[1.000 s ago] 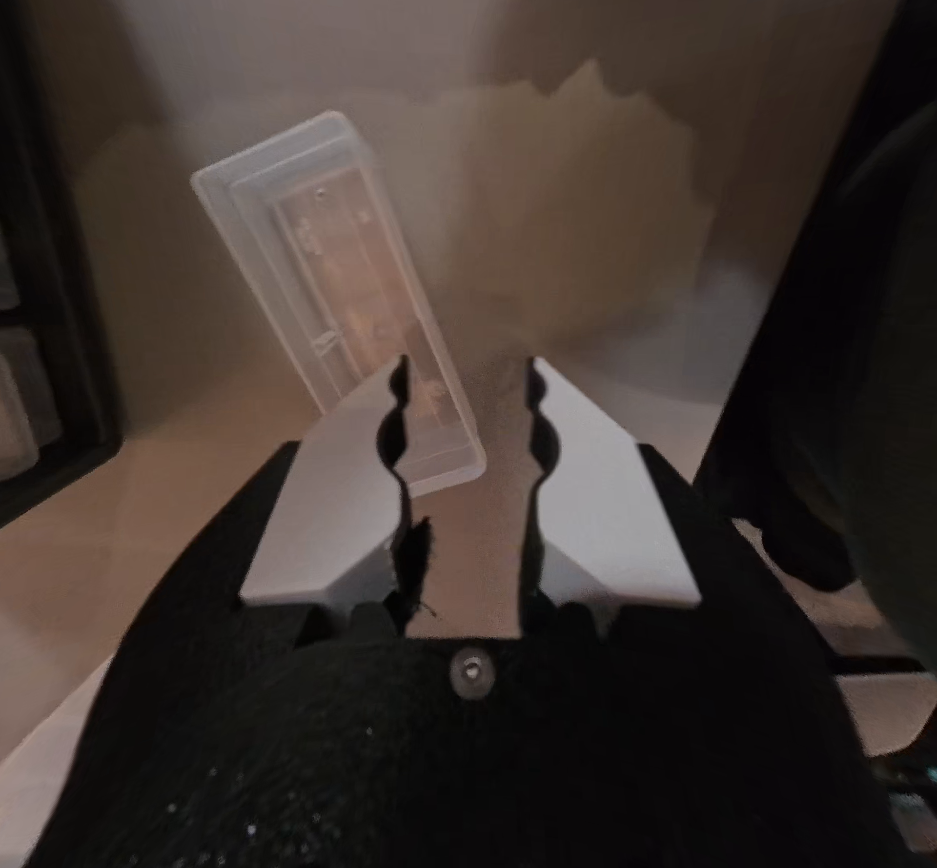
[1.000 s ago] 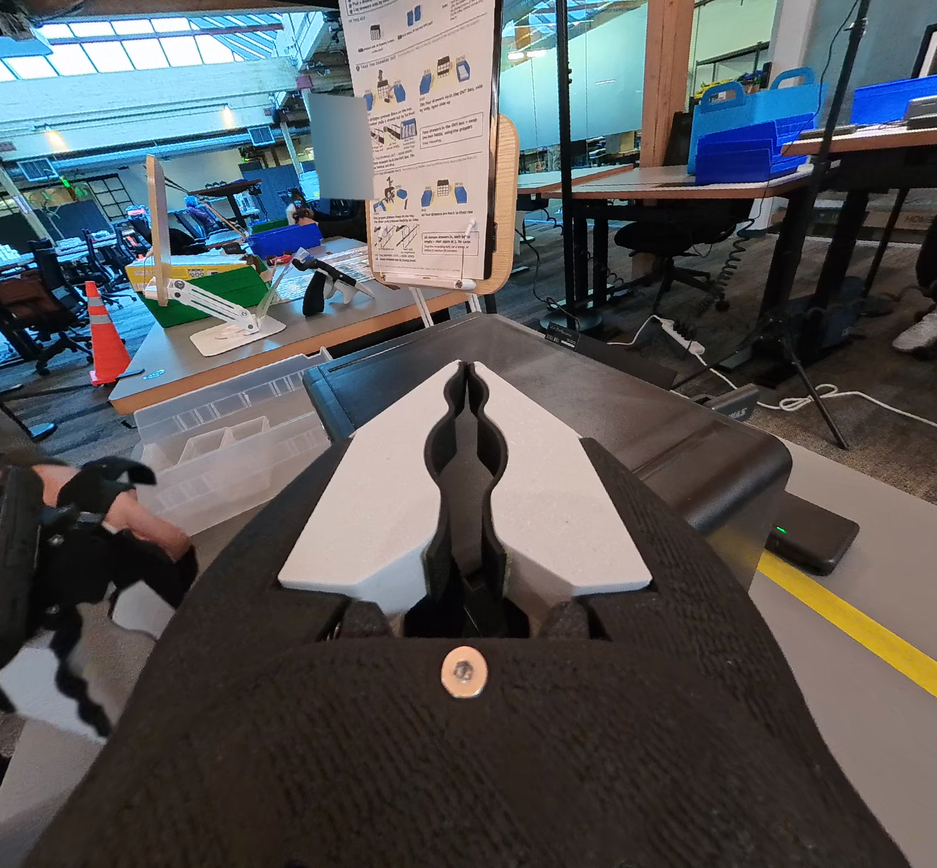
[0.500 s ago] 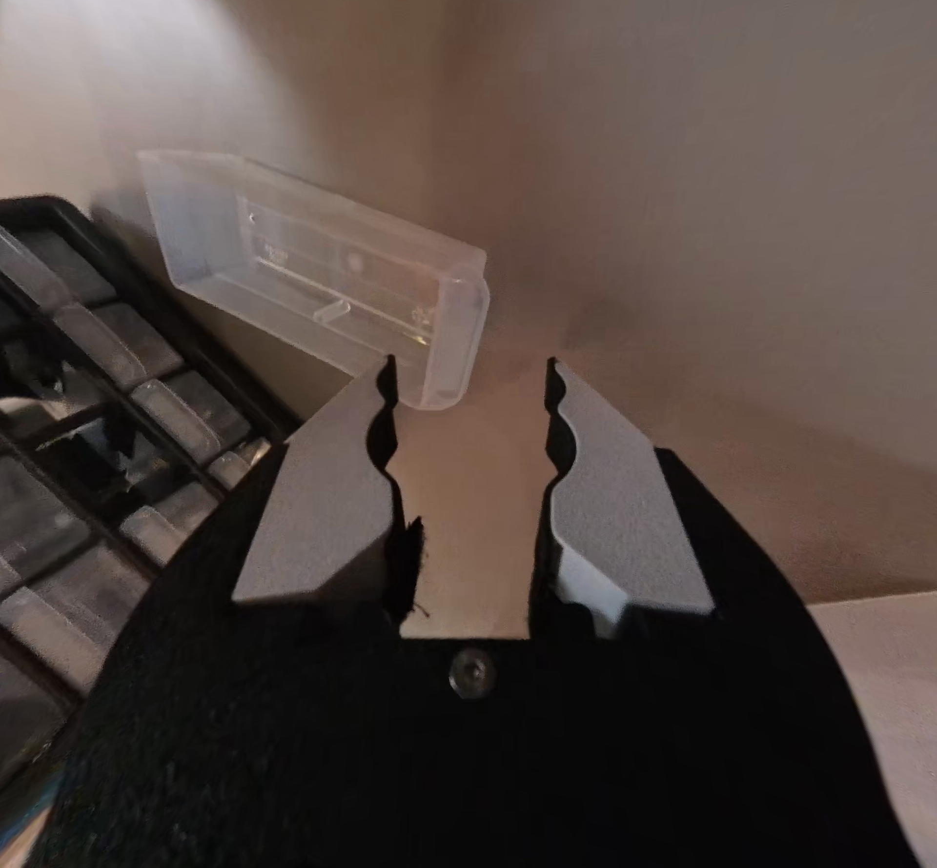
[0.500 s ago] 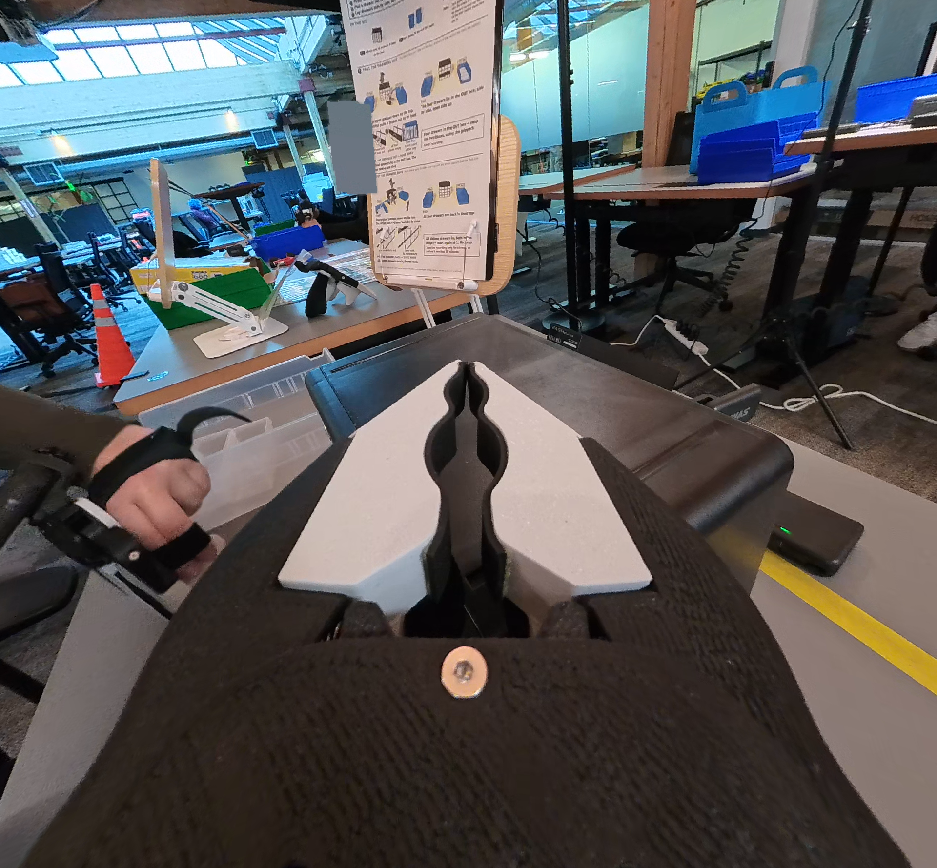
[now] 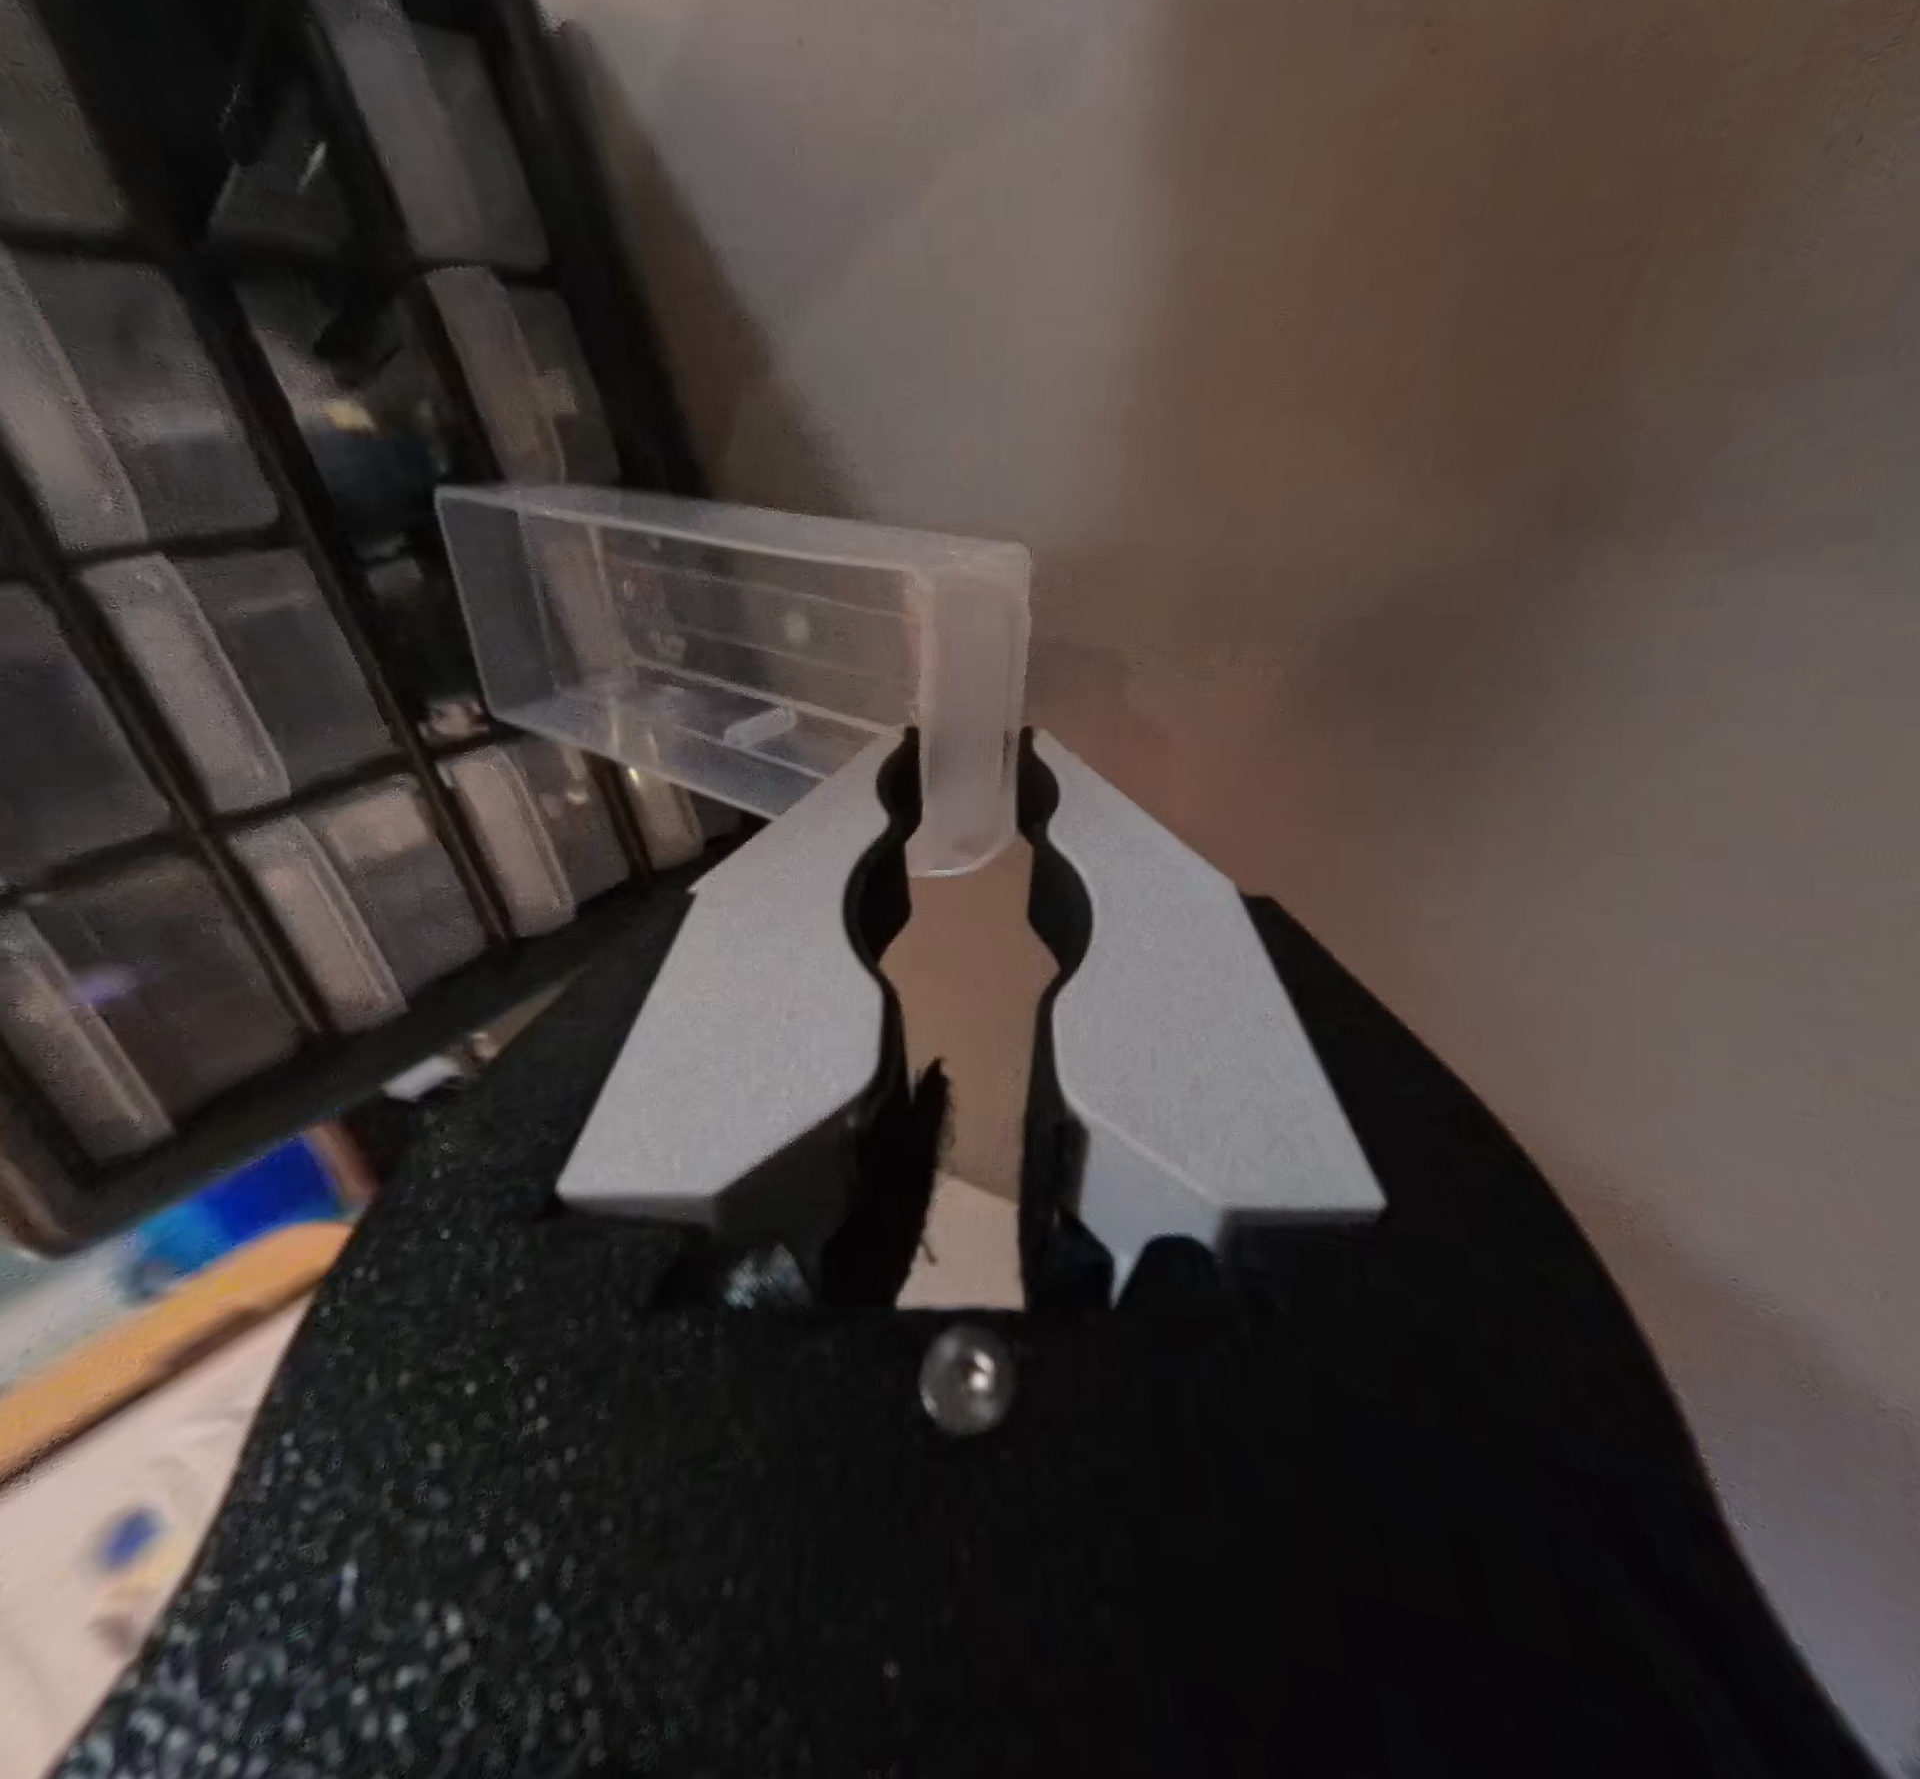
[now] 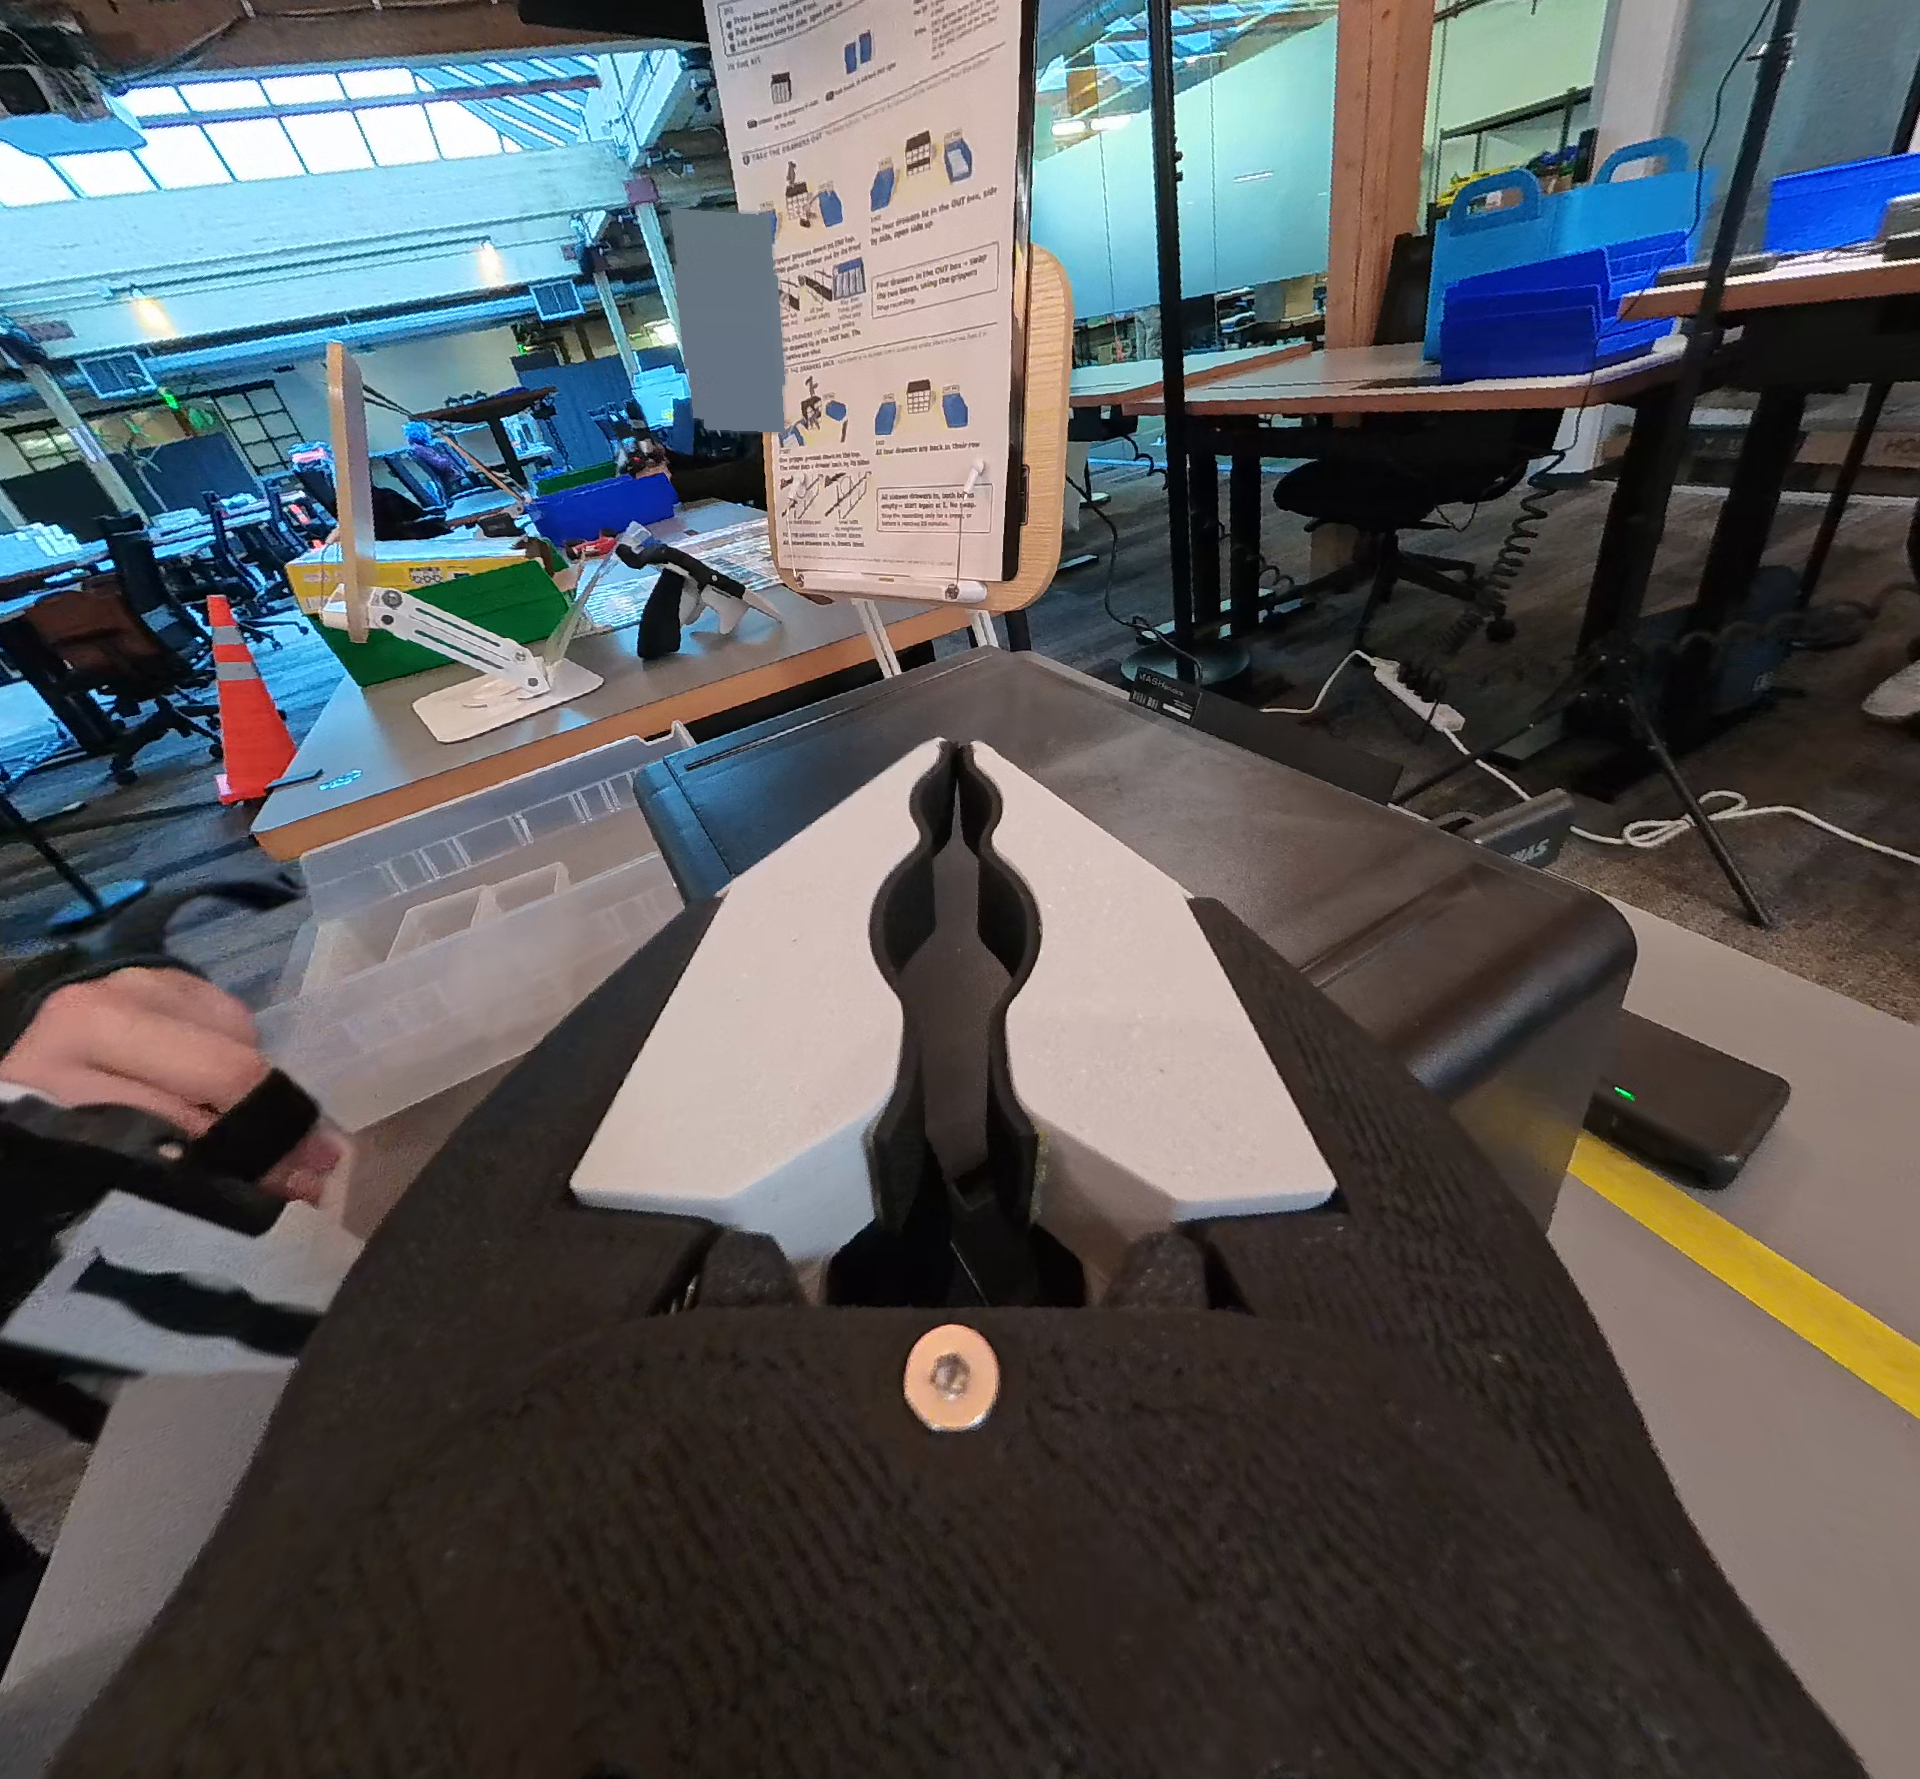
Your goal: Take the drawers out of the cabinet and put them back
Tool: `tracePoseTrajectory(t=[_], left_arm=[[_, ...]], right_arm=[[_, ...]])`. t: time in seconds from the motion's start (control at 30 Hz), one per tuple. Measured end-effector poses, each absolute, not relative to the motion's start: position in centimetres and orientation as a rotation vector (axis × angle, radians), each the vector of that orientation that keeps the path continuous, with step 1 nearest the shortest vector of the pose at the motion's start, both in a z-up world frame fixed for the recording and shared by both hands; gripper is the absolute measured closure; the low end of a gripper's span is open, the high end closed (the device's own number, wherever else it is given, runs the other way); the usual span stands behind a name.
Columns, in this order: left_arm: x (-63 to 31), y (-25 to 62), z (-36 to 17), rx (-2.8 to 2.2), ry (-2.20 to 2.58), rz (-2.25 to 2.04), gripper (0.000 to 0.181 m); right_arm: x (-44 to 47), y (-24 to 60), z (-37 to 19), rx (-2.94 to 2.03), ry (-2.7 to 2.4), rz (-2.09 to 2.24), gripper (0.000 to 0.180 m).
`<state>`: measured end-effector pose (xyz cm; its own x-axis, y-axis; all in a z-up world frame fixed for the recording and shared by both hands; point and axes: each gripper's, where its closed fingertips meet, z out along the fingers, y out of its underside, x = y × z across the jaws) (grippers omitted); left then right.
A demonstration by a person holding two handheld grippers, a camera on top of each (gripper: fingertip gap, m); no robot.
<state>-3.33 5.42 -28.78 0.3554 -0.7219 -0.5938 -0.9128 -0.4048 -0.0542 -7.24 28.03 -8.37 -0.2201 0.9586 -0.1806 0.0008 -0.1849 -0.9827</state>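
Note:
My left gripper (image 5: 966, 753) is shut on the front handle of a clear plastic drawer (image 5: 707, 649). The drawer is held level in the air, its back end pointing left at the black cabinet (image 5: 208, 482), whose slots hold several clear drawers. My right gripper (image 6: 958, 753) is shut and empty, lying on the cabinet's black top (image 6: 1299, 825). The hand holding the left gripper (image 6: 135, 1054) shows at the left edge of the right wrist view.
A clear plastic bin (image 6: 468, 919) stands left of the cabinet. An instruction sheet on a wooden stand (image 6: 883, 275) rises behind it. A black device with a green light (image 6: 1683, 1116) and a yellow tape line (image 6: 1745, 1272) lie on the grey table at right.
The left gripper has swung with the clear drawer from facing a plain wall to the cabinet front, and its fingers stand closer on the handle. The right gripper has not moved.

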Motion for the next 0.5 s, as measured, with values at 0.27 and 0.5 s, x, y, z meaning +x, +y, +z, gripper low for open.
tracePoseTrajectory(t=[0.27,0.5], left_arm=[[-0.7,8.0,-27.0,-2.445,1.149,0.583,0.165],[-2.3,8.9,-26.9,-2.507,1.089,0.599,0.165]], right_arm=[[-7.2,28.0,-8.3,-1.212,-1.262,1.533,0.180],[-7.1,27.9,-8.3,-1.208,-1.261,1.548,0.180]])
